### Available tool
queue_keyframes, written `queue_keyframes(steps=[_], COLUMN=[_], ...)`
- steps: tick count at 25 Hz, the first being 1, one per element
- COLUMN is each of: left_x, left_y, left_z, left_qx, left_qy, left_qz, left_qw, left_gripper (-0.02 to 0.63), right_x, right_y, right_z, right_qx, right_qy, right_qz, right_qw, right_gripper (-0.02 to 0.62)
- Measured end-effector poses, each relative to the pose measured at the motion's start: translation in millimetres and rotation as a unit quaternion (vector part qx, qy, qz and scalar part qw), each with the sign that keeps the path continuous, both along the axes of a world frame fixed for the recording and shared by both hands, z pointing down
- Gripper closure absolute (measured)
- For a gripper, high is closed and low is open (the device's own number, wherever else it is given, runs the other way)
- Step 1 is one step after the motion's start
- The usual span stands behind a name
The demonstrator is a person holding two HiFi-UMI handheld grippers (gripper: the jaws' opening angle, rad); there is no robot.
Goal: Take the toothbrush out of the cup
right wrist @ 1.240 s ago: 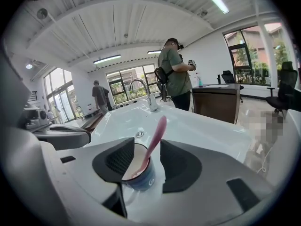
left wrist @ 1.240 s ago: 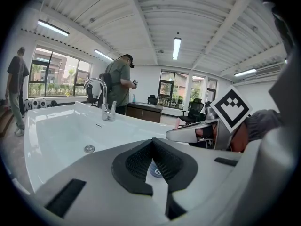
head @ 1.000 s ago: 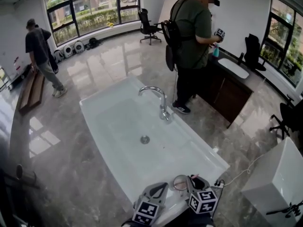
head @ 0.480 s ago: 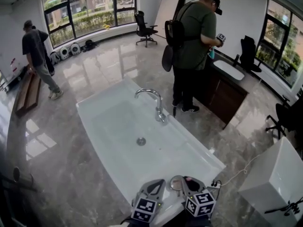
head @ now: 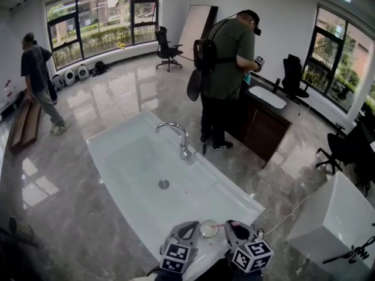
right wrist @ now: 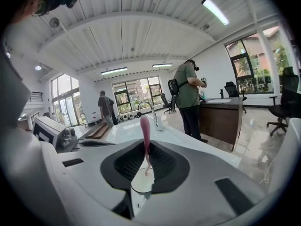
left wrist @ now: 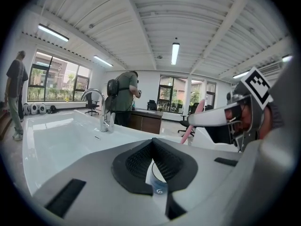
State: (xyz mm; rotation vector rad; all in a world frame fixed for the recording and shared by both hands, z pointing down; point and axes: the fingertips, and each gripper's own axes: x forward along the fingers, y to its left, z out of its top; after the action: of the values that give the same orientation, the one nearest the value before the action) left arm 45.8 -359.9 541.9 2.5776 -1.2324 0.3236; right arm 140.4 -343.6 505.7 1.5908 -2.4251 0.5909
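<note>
Glossy grey marble floor [head: 111, 107] surrounds a long white basin [head: 132, 157].

Setting: a large open-plan office hall fitted out with bathroom fixtures. Evidence: polished grey marble-pattern floor [head: 117, 107], tall dark-framed windows [head: 88, 22] along two walls, white ribbed ceiling [left wrist: 141, 13] with long strip lights [left wrist: 175, 53], and a black swivel office chair [head: 167, 48] by the glass. Fixtures stand out on the open floor: a long white rectangular basin [head: 234, 201] with a curved chrome tap [head: 176, 134], and a dark wooden vanity cabinet [head: 263, 132] topped by a white oval basin [head: 267, 96]. A person in a green shirt with a black backpack [head: 225, 63] stands at the vanity. A second person in a dark top [head: 36, 69] stands near the far-left windows.
</note>
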Motion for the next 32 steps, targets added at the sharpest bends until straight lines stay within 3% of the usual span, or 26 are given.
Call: queue_keyframes(steps=[5,9,16,21,32], left_x=[12,18,17,10,-7], left_y=[0,-1,8,4,-2], left_z=[-5,-4,9,9,18], left_qx=[0.011,0.01,-0.002,-0.015,-0.027], left_qy=[0.007,0.008,0.001,0.009,0.011], left_qz=[0.01,0.016,0.017,0.012,-0.015], left_qw=[0.9999,0.9998,0.9998,0.9998,0.9995], left_gripper=[0.606,0.606,0.606,0.605,0.606], right_x=[33,50,32,25,37], right_y=[9,12,14,-2,-28], right_z=[-14,20,78,96,114], right_qx=[0.013,-0.037,-0.105,-0.118,-0.111], right_qy=[0.001,0.019,0.014,0.038,0.029], right_qz=[0.027,0.037,0.013,0.005,0.024], right_qw=[1.0,0.998,0.994,0.992,0.993], right_gripper=[0.554,0.554,0.554,0.554,0.535])
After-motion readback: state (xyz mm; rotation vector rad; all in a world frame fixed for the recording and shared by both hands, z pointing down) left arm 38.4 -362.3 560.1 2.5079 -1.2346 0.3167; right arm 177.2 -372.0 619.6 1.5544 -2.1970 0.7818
